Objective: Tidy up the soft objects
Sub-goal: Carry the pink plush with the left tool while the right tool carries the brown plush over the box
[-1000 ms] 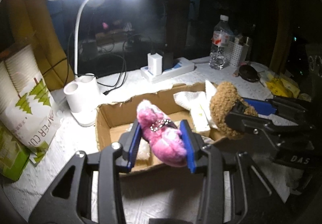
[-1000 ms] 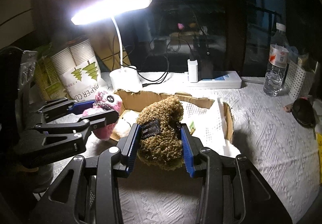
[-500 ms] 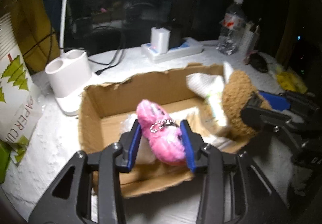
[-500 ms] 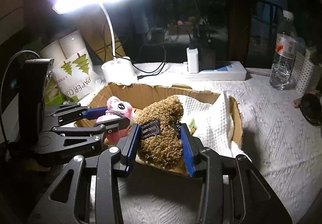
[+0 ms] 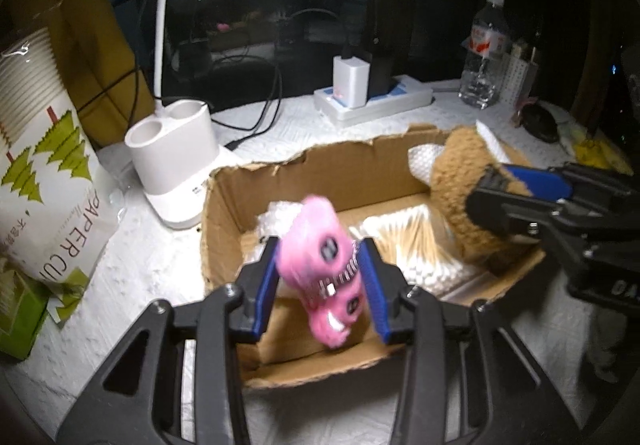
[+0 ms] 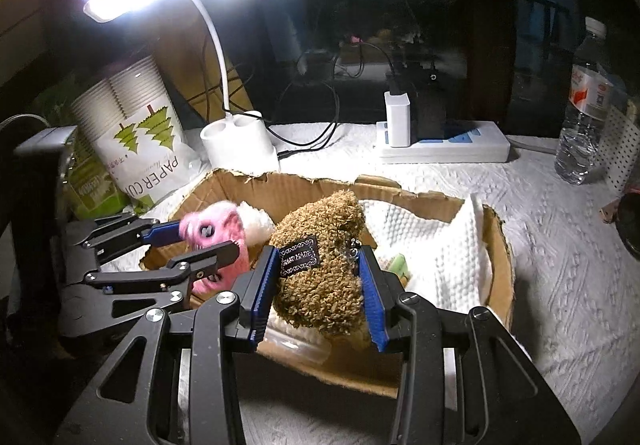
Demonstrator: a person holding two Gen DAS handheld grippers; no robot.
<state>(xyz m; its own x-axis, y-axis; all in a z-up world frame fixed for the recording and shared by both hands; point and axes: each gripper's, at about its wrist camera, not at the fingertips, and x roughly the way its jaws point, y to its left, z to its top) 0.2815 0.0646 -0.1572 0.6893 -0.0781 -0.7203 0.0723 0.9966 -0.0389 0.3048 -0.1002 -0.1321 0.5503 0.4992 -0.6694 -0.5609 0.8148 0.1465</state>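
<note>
Both grippers have advanced from the near edge of the cardboard box (image 5: 224,213) to positions over its interior, and the pink toy has tipped in its grip so that its dark eyes now face the left wrist camera. Left gripper (image 5: 320,285): blue pads clamped on the pink plush toy (image 5: 324,269), which hangs blurred between them with its long axis running away from the camera and slightly leftward, its lower end over the near-left part of the box floor. Right gripper (image 6: 320,281): pads clamped on the brown plush toy (image 6: 324,265), whose "HAND MADE" label (image 6: 298,256) faces the camera; its underside sits low over the box's near wall, beside a white textured cloth (image 6: 432,245) that lines the right side. Cotton swabs (image 5: 404,229) lie on the floor between the two toys. Each toy hangs directly below its own gripper and above the box, the left hand nearer the left wall, so release probably requires only a short descent. Beyond the box: lamp base (image 5: 172,161), paper-cup pack (image 6: 136,141), power strip (image 6: 440,145), water bottle (image 6: 584,105).
</note>
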